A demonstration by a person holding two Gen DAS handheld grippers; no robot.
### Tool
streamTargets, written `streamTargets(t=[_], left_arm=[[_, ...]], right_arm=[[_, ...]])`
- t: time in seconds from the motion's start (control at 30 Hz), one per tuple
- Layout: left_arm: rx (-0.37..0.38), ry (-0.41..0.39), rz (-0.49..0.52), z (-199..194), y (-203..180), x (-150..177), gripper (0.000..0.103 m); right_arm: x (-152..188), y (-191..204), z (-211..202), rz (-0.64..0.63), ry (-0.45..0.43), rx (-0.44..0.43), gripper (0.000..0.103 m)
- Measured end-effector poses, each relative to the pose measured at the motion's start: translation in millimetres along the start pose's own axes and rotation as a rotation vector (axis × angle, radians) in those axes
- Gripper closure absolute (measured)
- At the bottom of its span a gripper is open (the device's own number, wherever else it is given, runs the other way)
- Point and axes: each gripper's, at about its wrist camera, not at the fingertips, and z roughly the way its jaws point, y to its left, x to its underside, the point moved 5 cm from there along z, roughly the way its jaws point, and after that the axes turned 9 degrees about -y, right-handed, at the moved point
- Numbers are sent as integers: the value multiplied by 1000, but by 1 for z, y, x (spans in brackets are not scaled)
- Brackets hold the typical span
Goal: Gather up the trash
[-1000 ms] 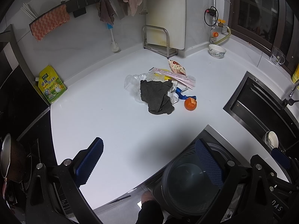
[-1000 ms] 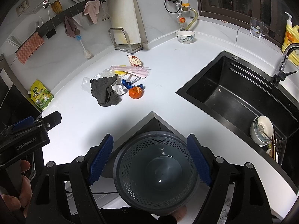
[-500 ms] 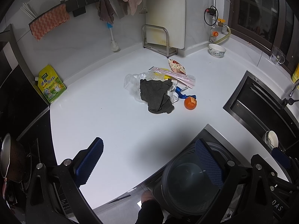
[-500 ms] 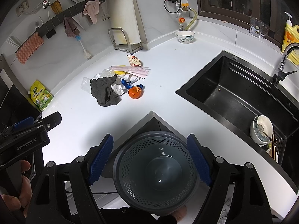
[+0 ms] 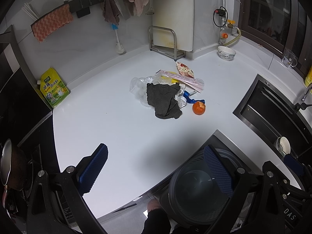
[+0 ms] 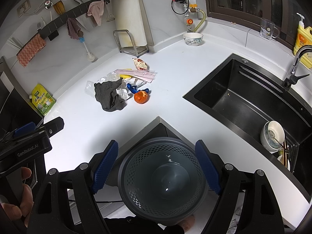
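Both grippers stand with their blue pads wide apart and hold nothing: the left gripper hangs over the near edge of the white counter, the right gripper straddles the mesh bin set below the counter's inner corner. Nothing has gone into the bin yet, by the look of its bare bottom. The trash pile lies well apart from both, mid-counter: a dark rag over crumpled clear plastic, a pink wrapper, a blue scrap, and an orange peel just beside it. A good first pick, I judge, is the peel: loose and firm. Only the right wrist view shows the sink whole and the person's hand on the left gripper.
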Motion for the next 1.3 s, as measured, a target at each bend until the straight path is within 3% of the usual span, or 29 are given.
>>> streamTargets(t=[1.3], left_arm=[[6, 11, -22, 13, 13, 9, 6]], right_arm=[[0, 4, 14, 0, 2, -14, 26]])
